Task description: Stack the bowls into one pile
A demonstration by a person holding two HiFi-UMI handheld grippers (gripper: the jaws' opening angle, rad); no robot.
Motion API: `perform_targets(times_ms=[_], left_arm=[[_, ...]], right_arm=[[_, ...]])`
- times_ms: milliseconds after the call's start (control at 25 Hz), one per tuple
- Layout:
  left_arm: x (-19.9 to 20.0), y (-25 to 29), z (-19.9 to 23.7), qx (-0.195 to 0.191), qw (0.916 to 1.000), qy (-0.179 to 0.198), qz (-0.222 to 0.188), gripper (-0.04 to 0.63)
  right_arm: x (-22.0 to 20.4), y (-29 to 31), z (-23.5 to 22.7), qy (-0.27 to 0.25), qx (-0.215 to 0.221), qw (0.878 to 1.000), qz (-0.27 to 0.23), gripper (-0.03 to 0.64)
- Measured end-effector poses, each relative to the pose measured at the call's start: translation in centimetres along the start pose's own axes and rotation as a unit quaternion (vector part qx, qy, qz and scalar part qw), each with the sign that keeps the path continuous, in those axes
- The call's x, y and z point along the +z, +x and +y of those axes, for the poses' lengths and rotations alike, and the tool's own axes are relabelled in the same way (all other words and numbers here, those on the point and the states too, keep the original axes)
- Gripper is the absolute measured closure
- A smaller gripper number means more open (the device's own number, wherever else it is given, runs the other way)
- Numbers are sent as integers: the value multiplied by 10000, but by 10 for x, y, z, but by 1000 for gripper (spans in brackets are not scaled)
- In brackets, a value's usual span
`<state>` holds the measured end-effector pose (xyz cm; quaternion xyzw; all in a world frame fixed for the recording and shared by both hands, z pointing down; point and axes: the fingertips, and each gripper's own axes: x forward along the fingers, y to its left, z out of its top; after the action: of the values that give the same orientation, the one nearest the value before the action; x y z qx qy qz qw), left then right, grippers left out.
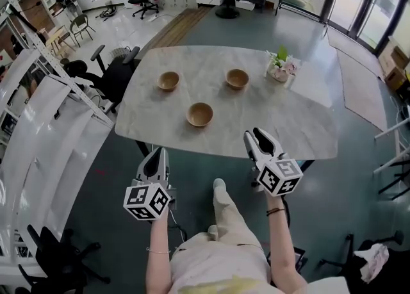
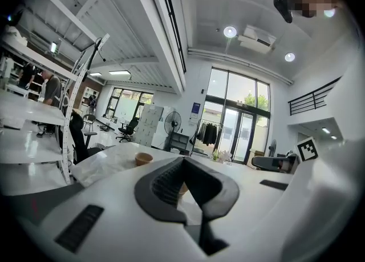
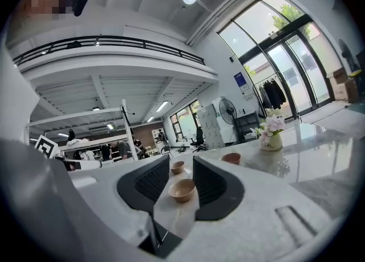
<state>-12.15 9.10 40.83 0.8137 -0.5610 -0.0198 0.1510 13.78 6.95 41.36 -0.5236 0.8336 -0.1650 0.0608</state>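
The left gripper [image 1: 155, 153] is held short of the table's [image 1: 301, 126] near edge, its jaws drawn together at the tips with nothing gripped. The right gripper [image 1: 257, 136] is held just over that edge, jaws wide and empty. Nothing is stacked yet. The near bowl [image 1: 199, 114] is set about mid-table. The left bowl [image 1: 168, 81] and right bowl [image 1: 237, 79] lie well apart beyond it, toward the far edge. A vase [image 1: 280, 68] of flowers is placed near the table's far right corner.

A bowl could be pushed along the table rather than gripped if one jaw lands first. A curved wall pinched too shallowly could be squeezed out. A bowl would be knocked if the left jaws were not opened first. The vase could be toppled by a wide reach.

The bowls appear to be wood: round, shallow, smooth-walled. The table is judged to be polished marble, glossy and veined.
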Motion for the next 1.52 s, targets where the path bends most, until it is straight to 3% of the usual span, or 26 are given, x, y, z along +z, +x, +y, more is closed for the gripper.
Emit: perform_targets(times_ms=[480, 760, 1200, 1520], left_arm=[[-11, 103, 38, 317, 9978, -391, 442, 595], [-31, 150, 65, 579, 9929, -649, 810, 595], [-78, 182, 90, 885, 9795, -1161, 1389, 595], [-112, 189, 96, 940, 9674, -1459, 1843, 595]], right_arm=[[-12, 124, -39, 57, 383, 9963, 764, 491], [-34, 186, -55, 211, 703, 9877, 1377, 489], [-97, 243, -60, 405, 1092, 9580, 2619, 489], [-140, 259, -61, 603, 1034, 9318, 3426, 489]])
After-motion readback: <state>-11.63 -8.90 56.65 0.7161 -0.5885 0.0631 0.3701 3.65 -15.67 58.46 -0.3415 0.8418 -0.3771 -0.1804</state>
